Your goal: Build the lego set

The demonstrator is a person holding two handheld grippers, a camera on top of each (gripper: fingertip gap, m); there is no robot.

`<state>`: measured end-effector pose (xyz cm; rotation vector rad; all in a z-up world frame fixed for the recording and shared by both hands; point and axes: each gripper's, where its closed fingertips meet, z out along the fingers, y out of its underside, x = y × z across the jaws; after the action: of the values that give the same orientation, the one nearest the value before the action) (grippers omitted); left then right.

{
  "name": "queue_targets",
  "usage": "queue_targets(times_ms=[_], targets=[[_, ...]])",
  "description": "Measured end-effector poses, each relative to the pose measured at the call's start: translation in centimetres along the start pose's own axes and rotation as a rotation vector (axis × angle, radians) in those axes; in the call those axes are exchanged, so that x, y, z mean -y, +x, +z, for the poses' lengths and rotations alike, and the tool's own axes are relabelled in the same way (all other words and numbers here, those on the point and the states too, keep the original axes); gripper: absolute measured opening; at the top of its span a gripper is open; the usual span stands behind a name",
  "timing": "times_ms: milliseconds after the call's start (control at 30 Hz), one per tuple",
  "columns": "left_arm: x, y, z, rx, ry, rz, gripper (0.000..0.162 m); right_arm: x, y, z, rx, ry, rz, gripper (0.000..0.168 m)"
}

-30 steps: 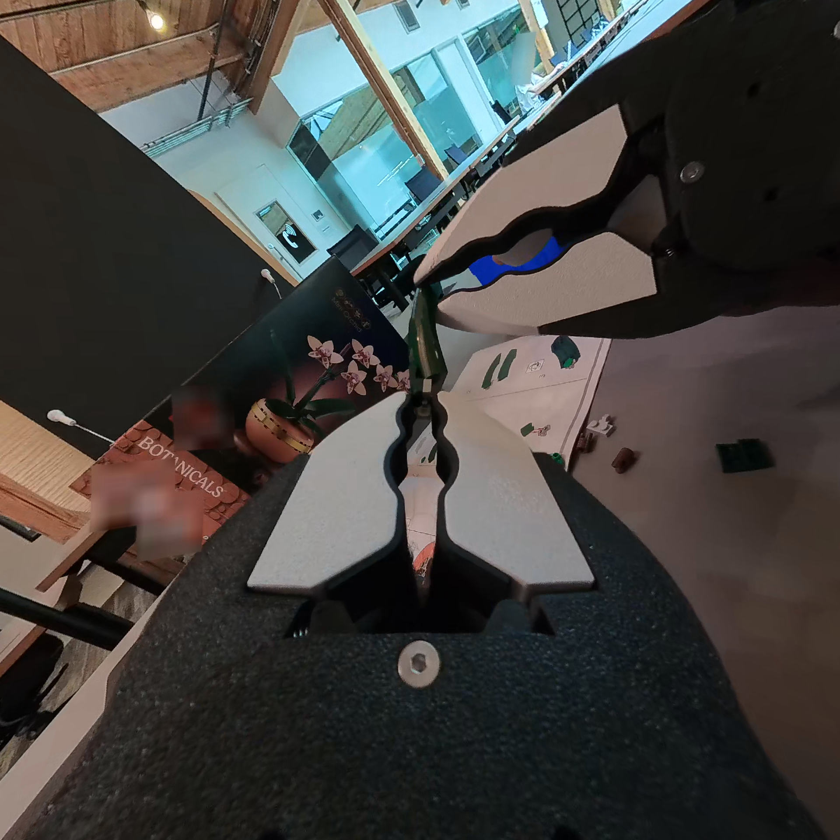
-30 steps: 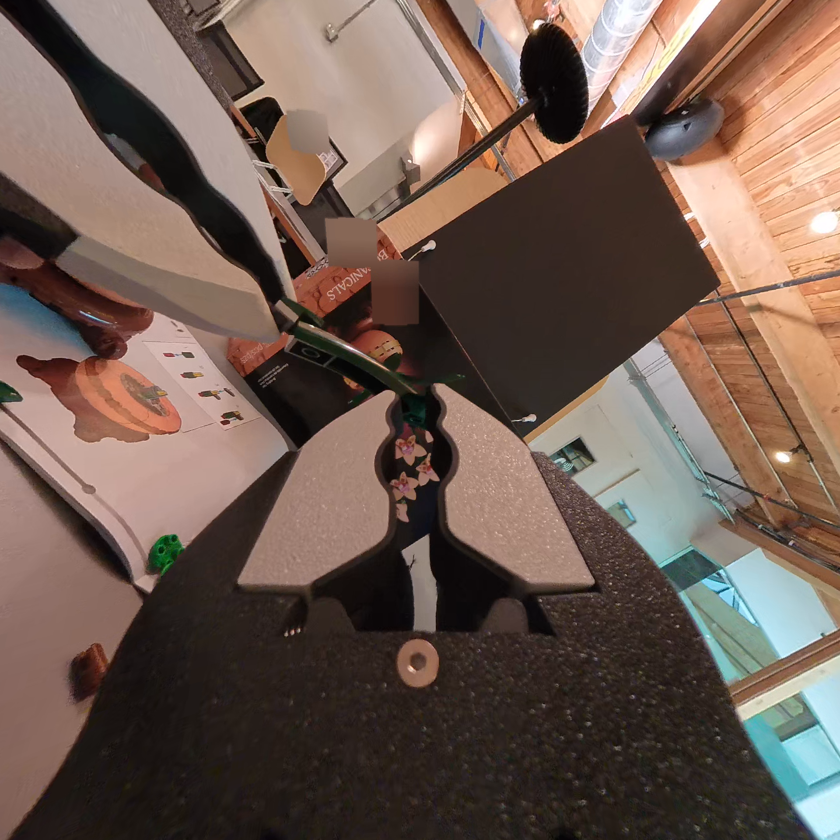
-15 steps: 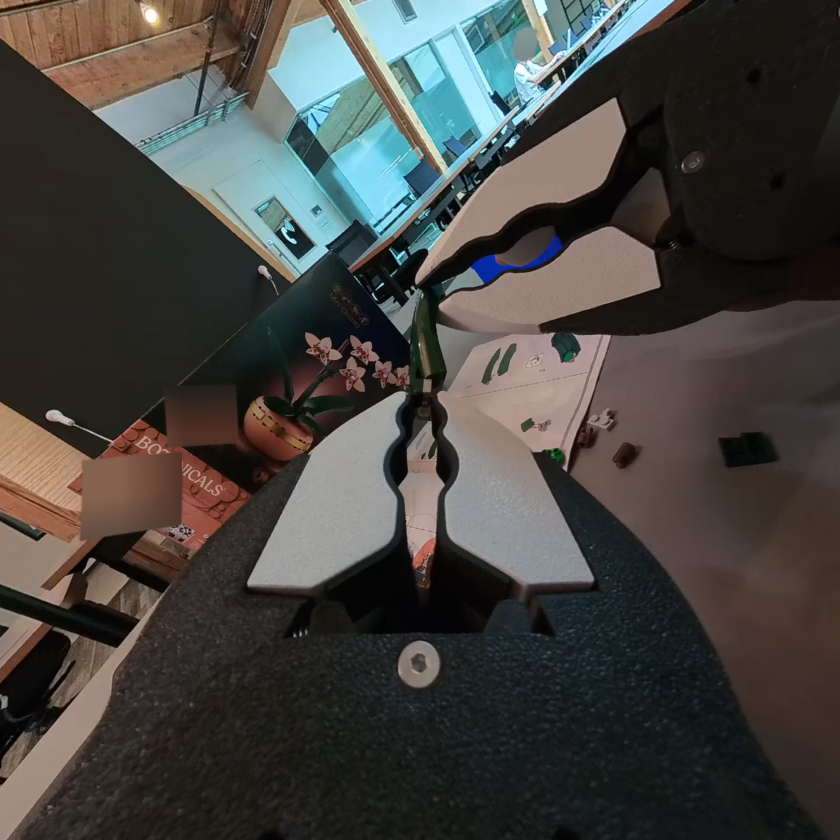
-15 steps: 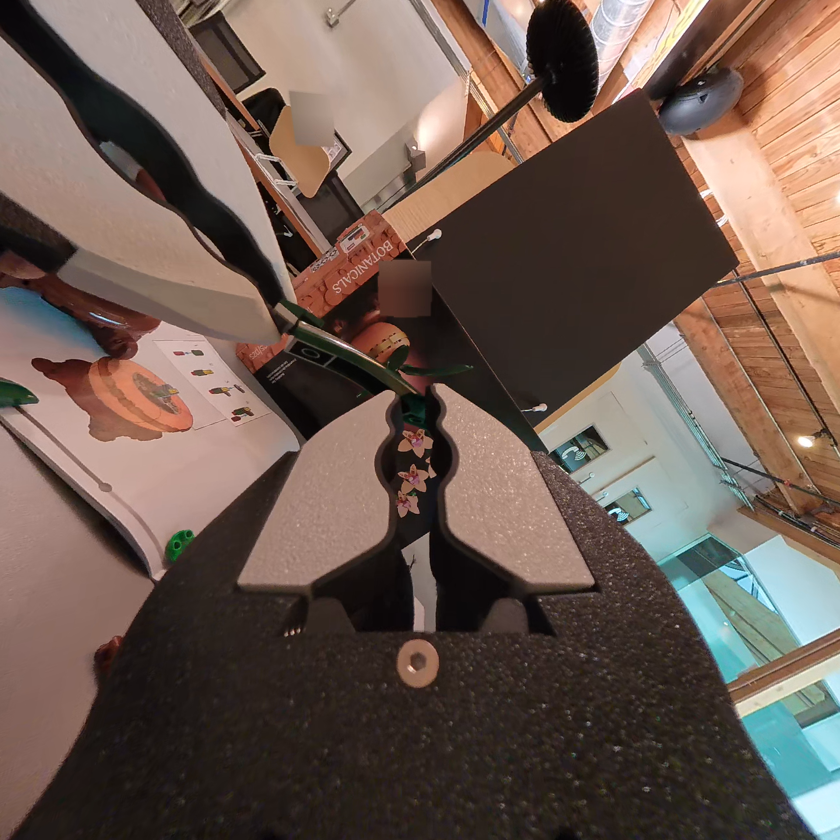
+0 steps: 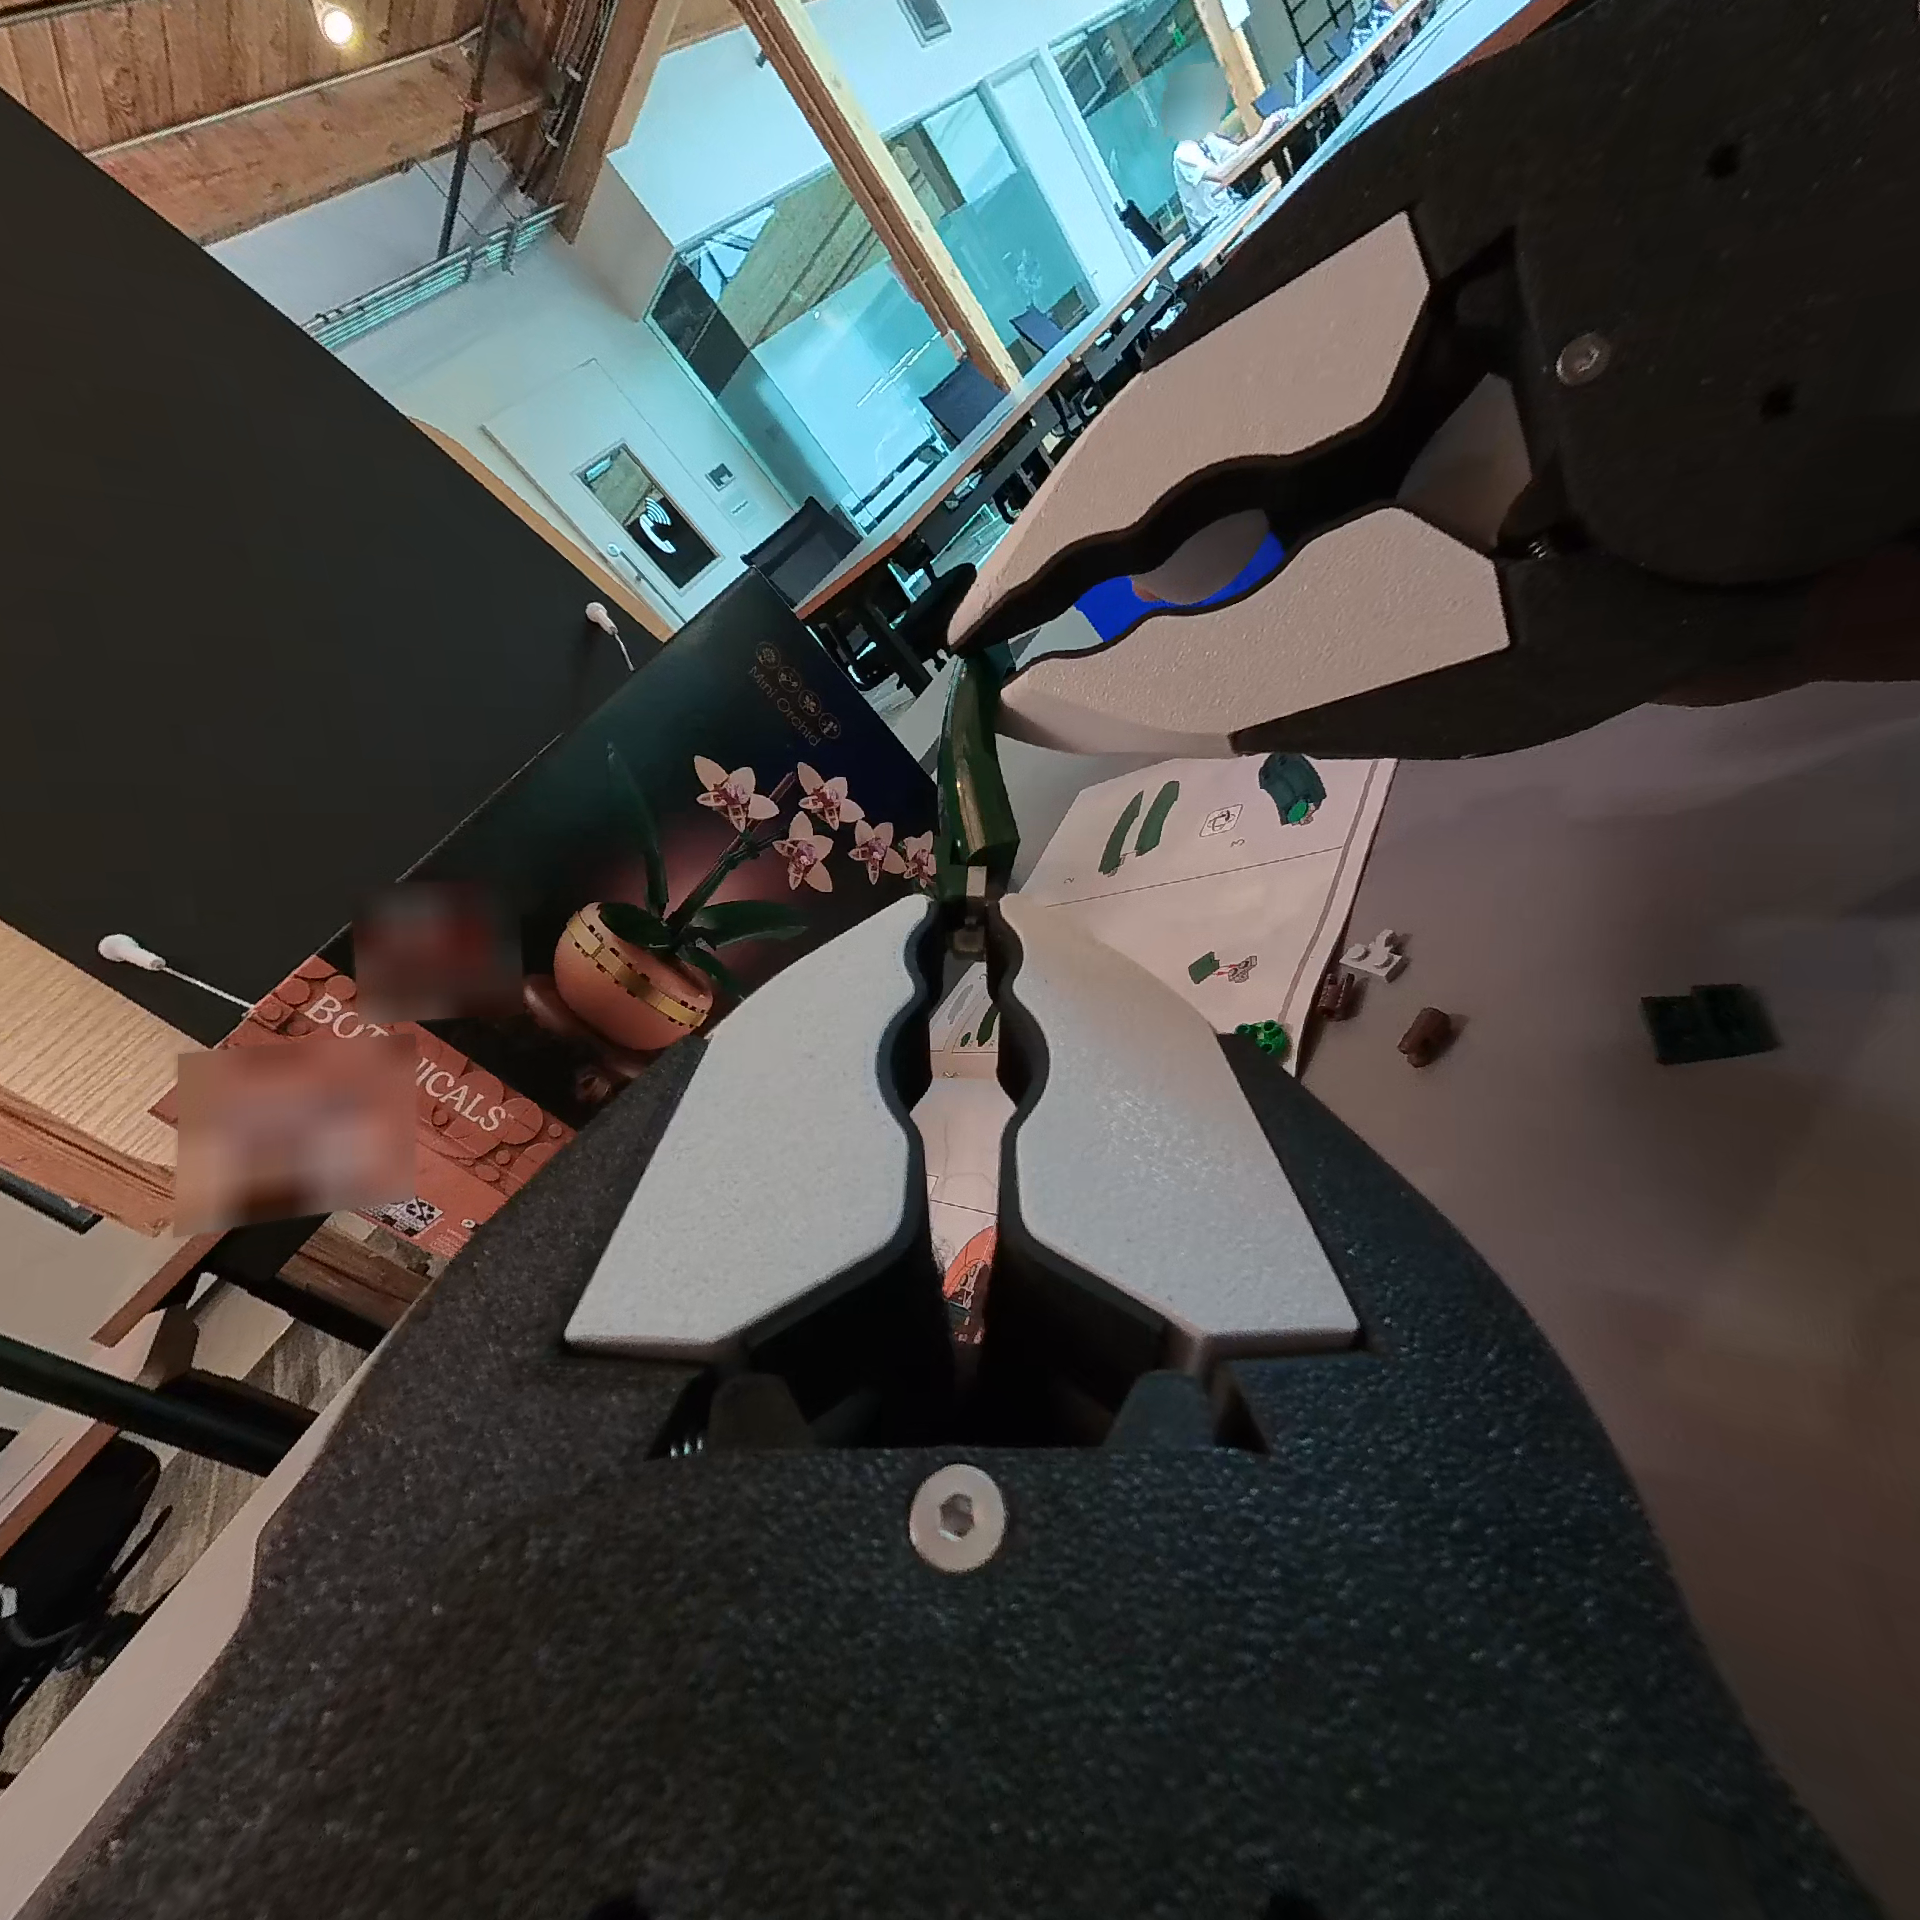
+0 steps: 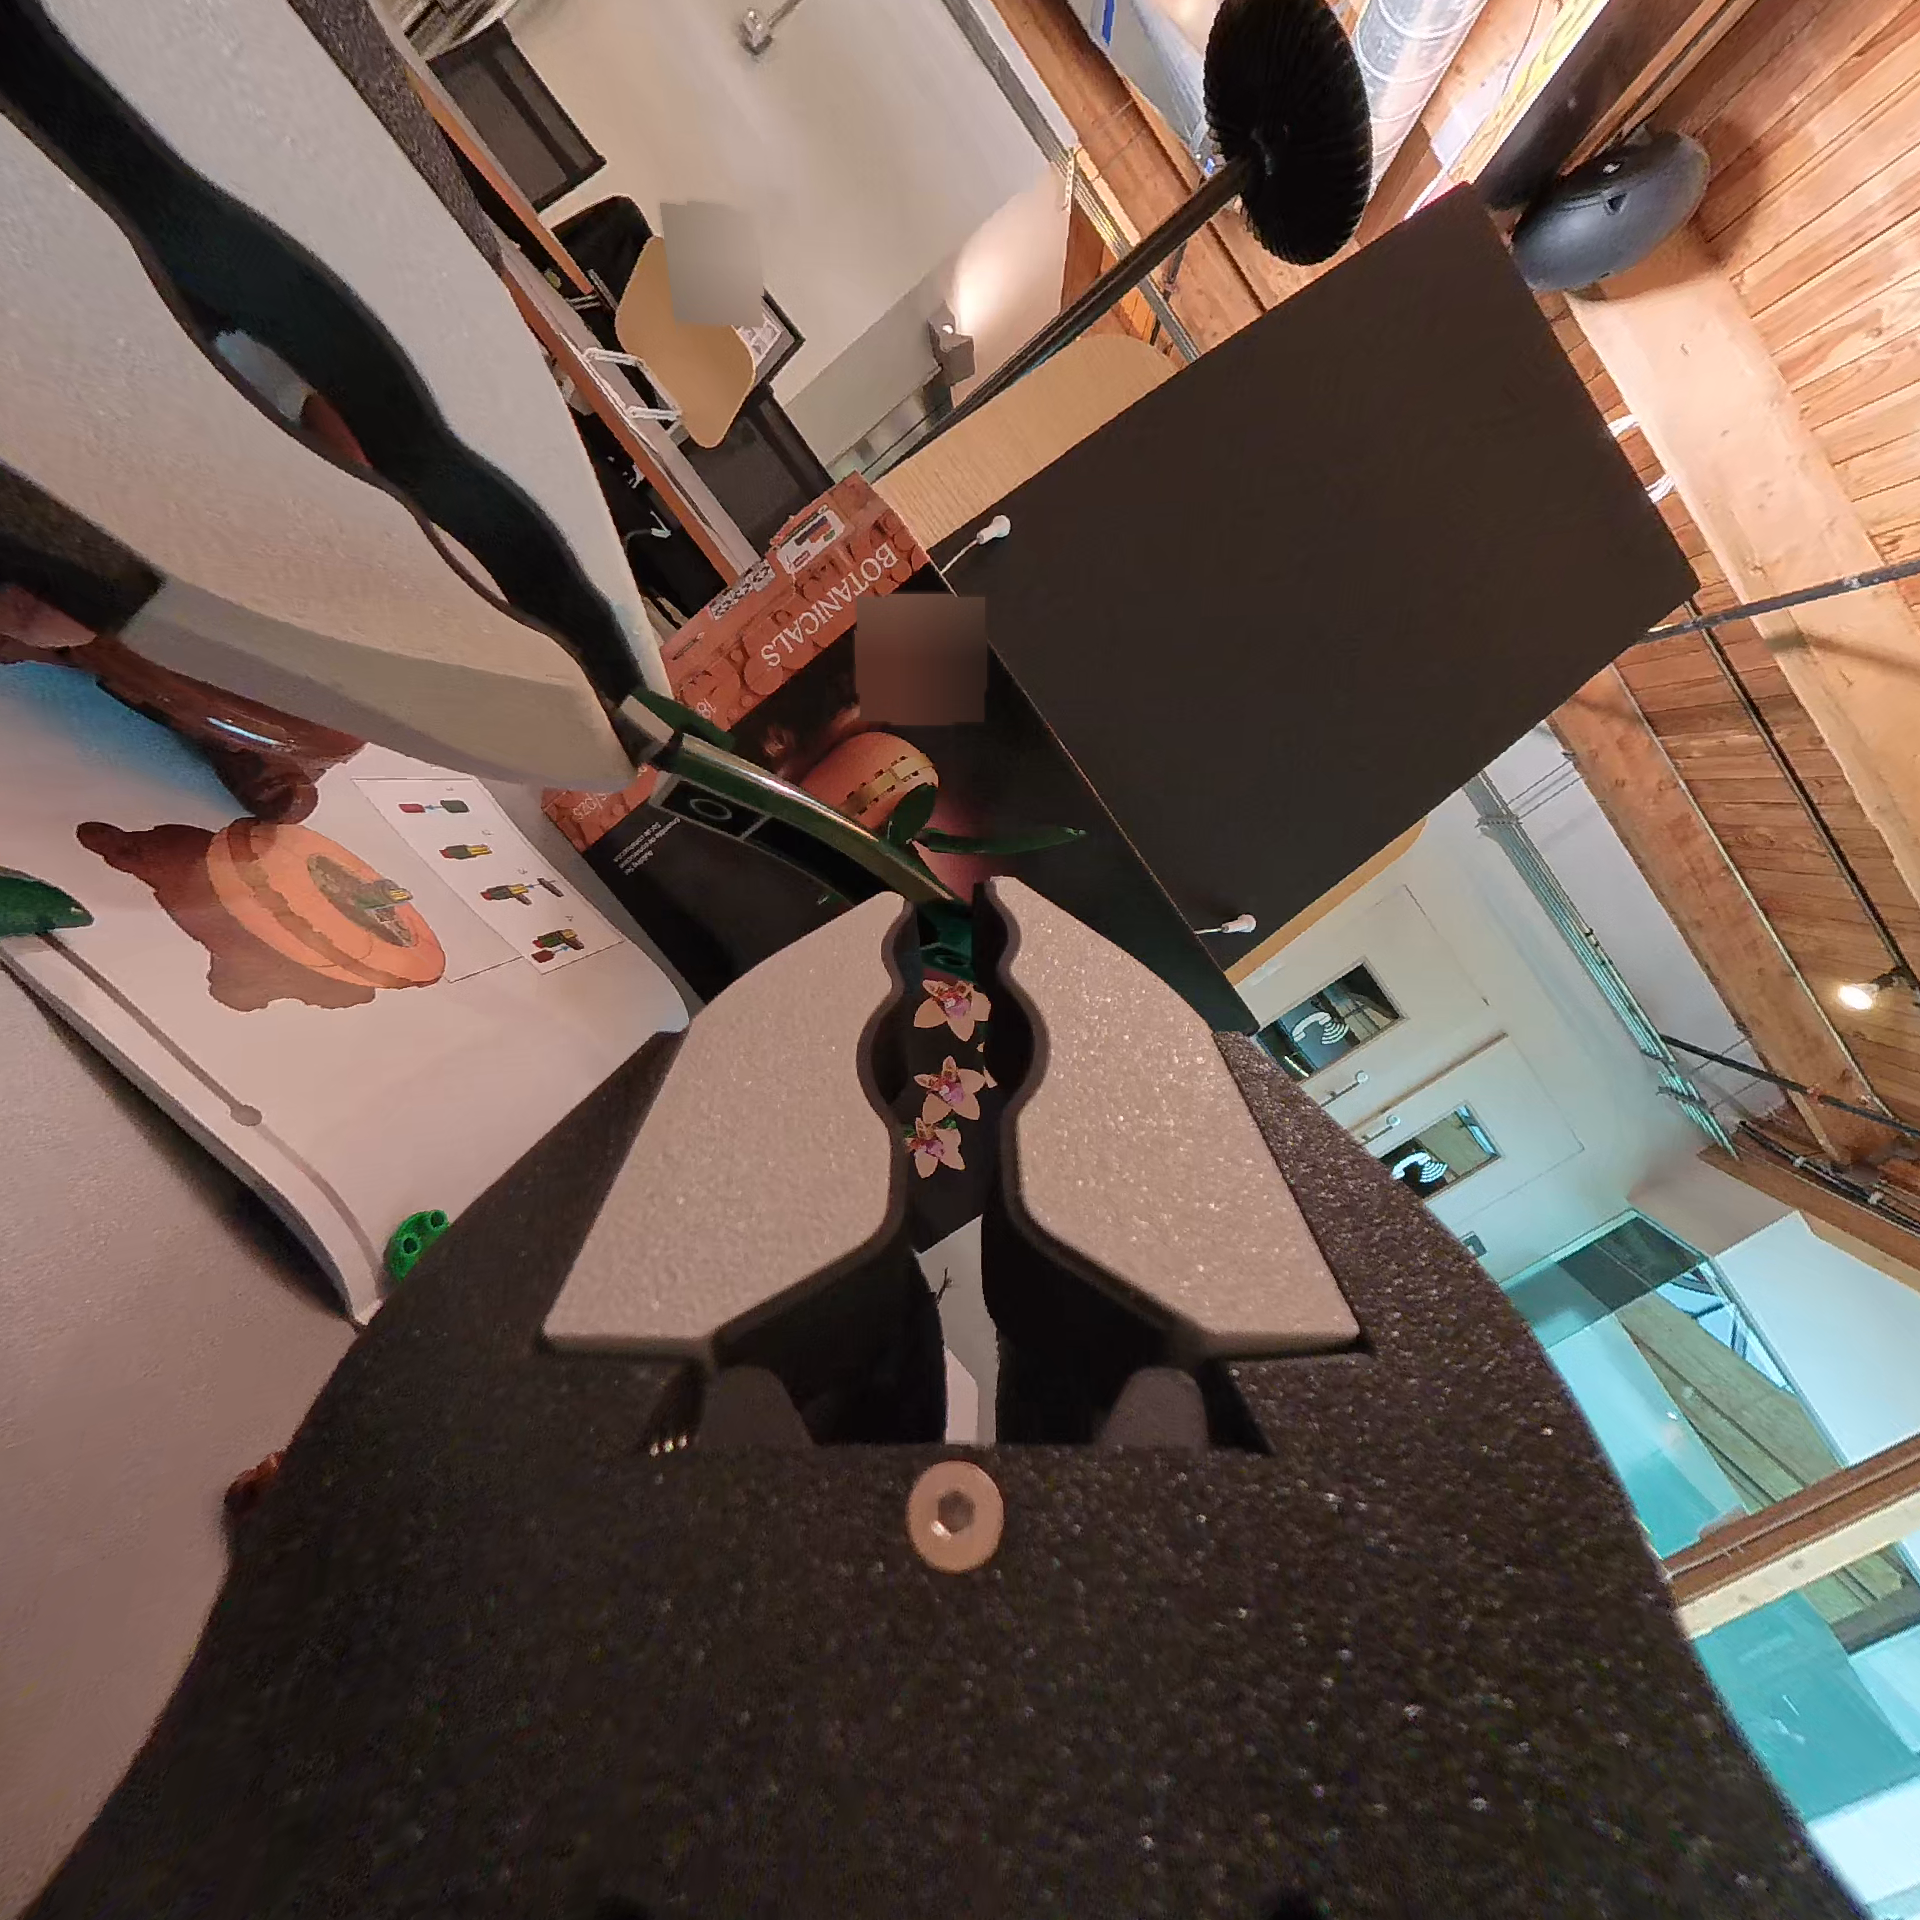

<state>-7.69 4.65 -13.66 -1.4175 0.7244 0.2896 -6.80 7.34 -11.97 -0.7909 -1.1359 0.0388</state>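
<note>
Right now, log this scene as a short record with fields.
held piece: dark green leaf piece, off the table
left tool: shut on the leaf's lower end
right tool: shut on its other end
instruction booklet: open on the table
set box: standing behind the booklet
loose parts: brown piece, dark green plate on the table

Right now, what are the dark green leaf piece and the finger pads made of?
Long dark green leaf piece: looks like hard glossy plastic, since a bright highlight runs along its curve in the right wrist view. Pale grey finger pads of the left hand-held gripper: matte with a fine grain, possibly printed plastic; can't confirm.
</note>
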Motion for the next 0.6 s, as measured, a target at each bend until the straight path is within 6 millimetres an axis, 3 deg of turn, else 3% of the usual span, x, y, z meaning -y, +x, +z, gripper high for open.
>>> queue_targets(times_ms=[600], targets=[[-0.08,0.0,-0.12,-0.001,0.006,-0.013,0.006,0.09,-0.04,0.07,0.002,0.0,0.013,0.008]])
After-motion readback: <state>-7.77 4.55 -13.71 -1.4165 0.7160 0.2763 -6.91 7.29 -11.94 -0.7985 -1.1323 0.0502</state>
